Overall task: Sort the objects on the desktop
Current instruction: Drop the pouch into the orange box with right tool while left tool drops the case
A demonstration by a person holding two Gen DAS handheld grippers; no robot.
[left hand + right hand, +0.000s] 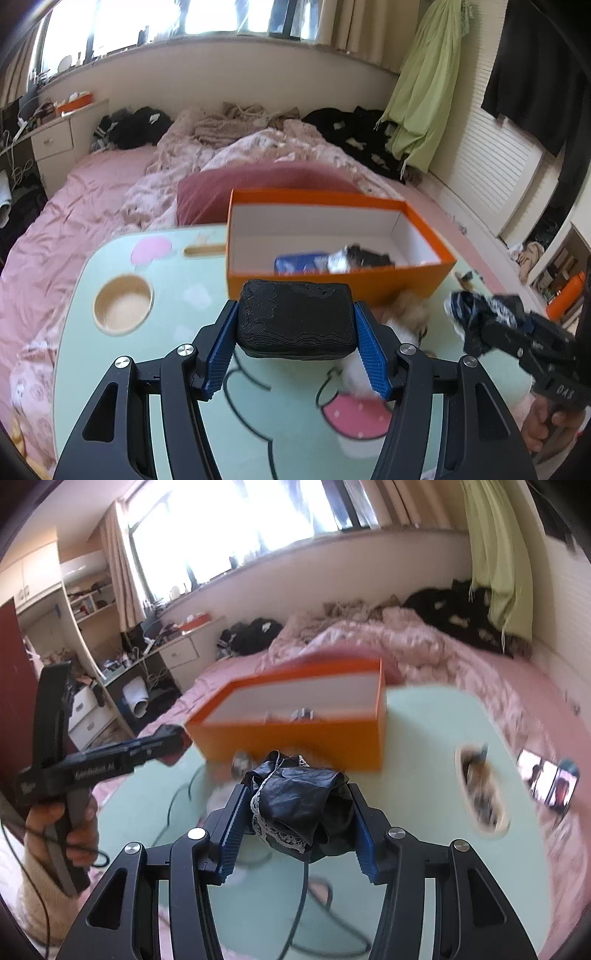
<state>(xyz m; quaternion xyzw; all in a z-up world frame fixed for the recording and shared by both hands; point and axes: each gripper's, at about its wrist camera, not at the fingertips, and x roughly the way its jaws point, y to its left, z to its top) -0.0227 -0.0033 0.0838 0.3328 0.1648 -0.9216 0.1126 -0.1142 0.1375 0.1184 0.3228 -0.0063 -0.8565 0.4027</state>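
Pinching a black case (297, 317), left fingers (218, 356) clamp it (right fingers (233, 834) squeeze black fabric (299, 805)).

Orange box (332, 282) w/ white inside, mint cartoon-print table (110, 354), black case (296, 319), pink bedding (74, 192).

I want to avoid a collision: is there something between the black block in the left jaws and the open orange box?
Nothing visible. The black block is just before the orange box, whose open top is uncovered; only its near wall lies between.
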